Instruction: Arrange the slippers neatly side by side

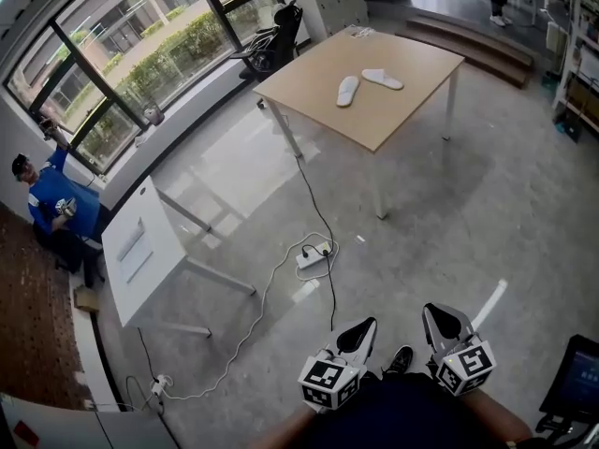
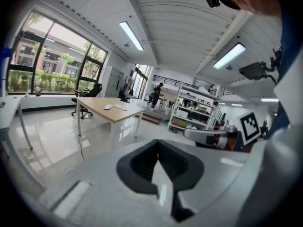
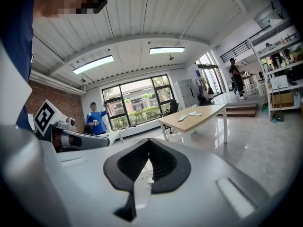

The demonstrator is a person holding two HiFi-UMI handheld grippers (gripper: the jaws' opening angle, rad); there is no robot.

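Observation:
Two white slippers lie on a light wooden table [image 1: 393, 110] far ahead, one slipper [image 1: 347, 90] pointing away and the other slipper [image 1: 382, 79] turned at an angle to it, toes close together. Both grippers hang low near my body, far from the table. My left gripper [image 1: 363, 329] and right gripper [image 1: 436, 316] are shut and hold nothing. In the left gripper view the slippers [image 2: 114, 107] are tiny beyond the shut left gripper [image 2: 158, 162]. The right gripper view shows the slippers [image 3: 188, 115] beyond its own shut right gripper [image 3: 149, 159].
A power strip [image 1: 314, 257] with cables lies on the grey floor between me and the table. A small white table [image 1: 140, 246] stands at the left, a person in blue [image 1: 51, 199] beside it. An office chair [image 1: 276, 36] stands by the windows; shelves [image 2: 194, 110] at the right.

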